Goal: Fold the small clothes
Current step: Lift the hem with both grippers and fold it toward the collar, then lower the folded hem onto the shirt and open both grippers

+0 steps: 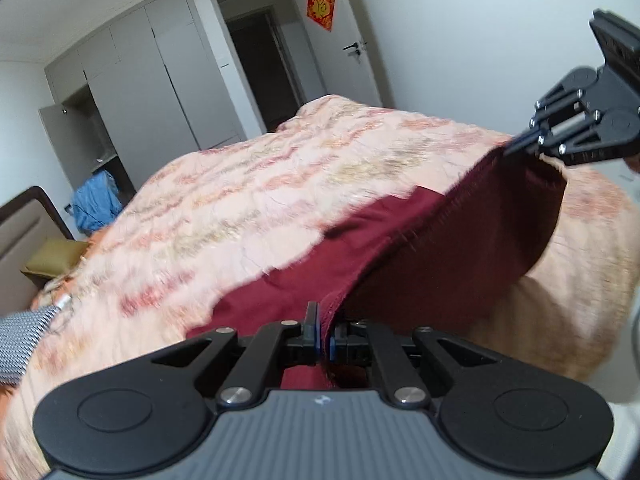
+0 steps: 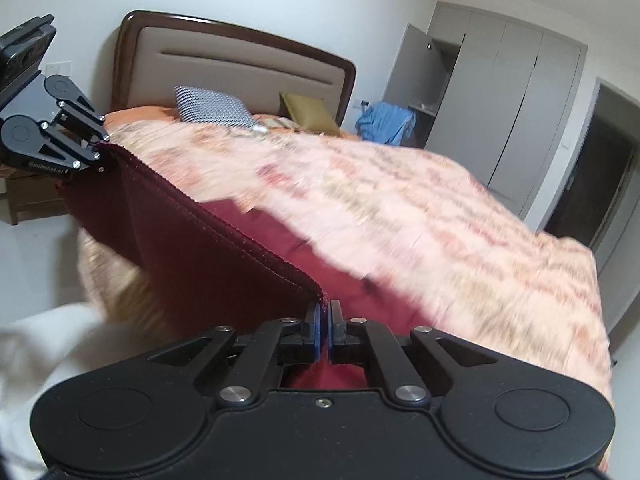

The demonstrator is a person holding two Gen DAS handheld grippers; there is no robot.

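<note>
Left wrist view: the left gripper (image 1: 325,334) had its fingers (image 1: 310,330) pinching one corner of a dark red garment (image 1: 452,236), its stitched edge caught between the blue pads. The cloth stretched up and to the right, lifted above a bed (image 1: 248,184) with a pink patterned cover, to the right gripper (image 1: 520,145), whose fingers pinched the far corner. Part of the garment lay on the cover. An open wardrobe (image 1: 132,92) stood behind; what it held could not be made out.

Right wrist view: the right gripper (image 2: 323,334) had its fingers (image 2: 335,332) pressed on the garment's (image 2: 208,240) near corner. The hem ran up and left to the left gripper (image 2: 102,151), also clamped on it.
</note>
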